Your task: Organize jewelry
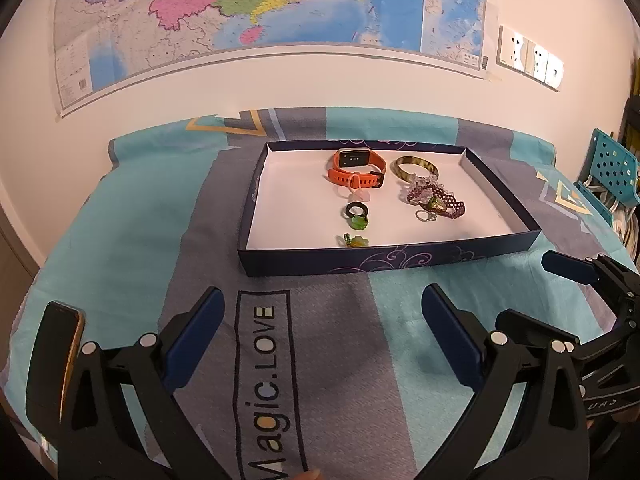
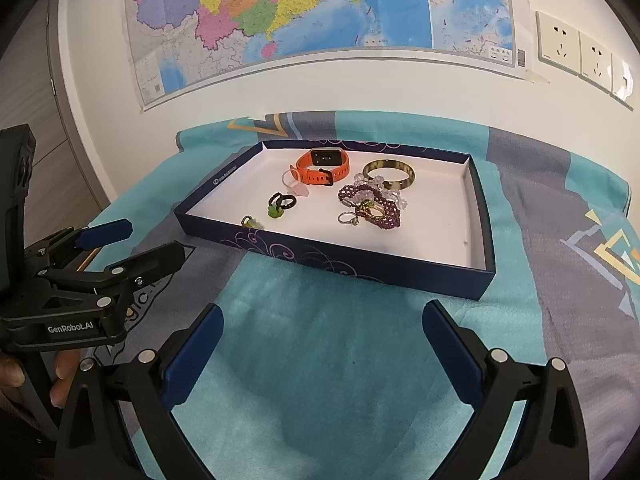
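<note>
Teal-grey cloth (image 1: 120, 240): printed bedspread covering the surface, "Magic.LOVE" text near the left gripper.
Phone (image 1: 60, 352): dark, at the far left edge of the left wrist view, on the cloth.
Left gripper (image 1: 322, 336): jaws wide apart, nothing between them, hovering over the cloth in front of the box.
Box (image 1: 360, 264): shallow navy tray with white inside, on the cloth, well ahead of both grippers.
Green charm rings (image 1: 354, 216): left-centre of the box, one black ring touching a green piece, another green piece near the front wall.
Orange watch (image 1: 356, 168): back of the box, strap closed in a loop.
Gold bangle (image 1: 414, 168): just right of the watch.
Purple bead bracelet (image 1: 436, 200): in front of the bangle, overlapping it, small silver ring beside it.
Right gripper (image 2: 322, 344): jaws wide apart, holding nothing, over the cloth short of the box.
Wall map (image 2: 320, 12): on the wall behind.
</note>
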Tool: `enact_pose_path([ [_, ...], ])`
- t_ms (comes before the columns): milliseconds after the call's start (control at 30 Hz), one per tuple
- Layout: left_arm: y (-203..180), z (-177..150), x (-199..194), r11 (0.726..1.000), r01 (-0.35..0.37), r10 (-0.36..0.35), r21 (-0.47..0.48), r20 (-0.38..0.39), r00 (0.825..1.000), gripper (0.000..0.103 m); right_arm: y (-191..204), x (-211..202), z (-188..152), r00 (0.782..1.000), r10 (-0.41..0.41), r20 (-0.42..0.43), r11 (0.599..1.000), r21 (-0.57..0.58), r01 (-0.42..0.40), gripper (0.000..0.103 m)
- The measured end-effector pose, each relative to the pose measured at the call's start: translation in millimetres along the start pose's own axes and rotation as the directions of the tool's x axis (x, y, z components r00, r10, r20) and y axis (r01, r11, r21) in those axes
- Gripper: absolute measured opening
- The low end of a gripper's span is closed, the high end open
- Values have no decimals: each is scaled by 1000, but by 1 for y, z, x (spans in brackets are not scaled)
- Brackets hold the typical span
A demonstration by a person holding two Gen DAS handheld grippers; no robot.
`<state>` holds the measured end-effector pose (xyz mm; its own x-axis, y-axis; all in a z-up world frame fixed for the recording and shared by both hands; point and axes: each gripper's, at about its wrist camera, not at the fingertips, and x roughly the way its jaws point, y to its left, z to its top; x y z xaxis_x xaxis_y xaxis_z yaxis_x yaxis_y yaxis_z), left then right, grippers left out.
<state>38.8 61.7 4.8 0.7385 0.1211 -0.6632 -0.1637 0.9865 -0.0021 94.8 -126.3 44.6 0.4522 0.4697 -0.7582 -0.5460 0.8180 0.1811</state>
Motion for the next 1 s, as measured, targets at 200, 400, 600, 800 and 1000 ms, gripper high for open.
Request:
enact_pose_path([
  [200, -2, -1, 1, 1000, 1, -1, 6, -4, 1000, 97, -2, 0, -1, 1000, 0, 2, 1000, 8, 0, 96],
  [400, -3, -2, 3, 1000, 2, -2, 8, -11, 1000, 97, -2, 1, -2, 1000, 5, -4, 1000, 10, -5, 96],
  [600, -3, -3, 4, 1000, 1, -1, 7, -14, 1000, 97, -2, 3, -3, 1000, 3, -12, 1000, 12, -3, 96],
  [800, -4, -4, 6, 1000, 5, -5, 9, -18, 1000, 97, -2, 4, -4, 1000, 4, -14, 1000, 15, -3, 96],
  [1000, -5, -4, 7, 1000, 6, -6, 11, -19, 1000, 97, -3, 5, -4, 1000, 3, -17, 1000, 20, -3, 96],
])
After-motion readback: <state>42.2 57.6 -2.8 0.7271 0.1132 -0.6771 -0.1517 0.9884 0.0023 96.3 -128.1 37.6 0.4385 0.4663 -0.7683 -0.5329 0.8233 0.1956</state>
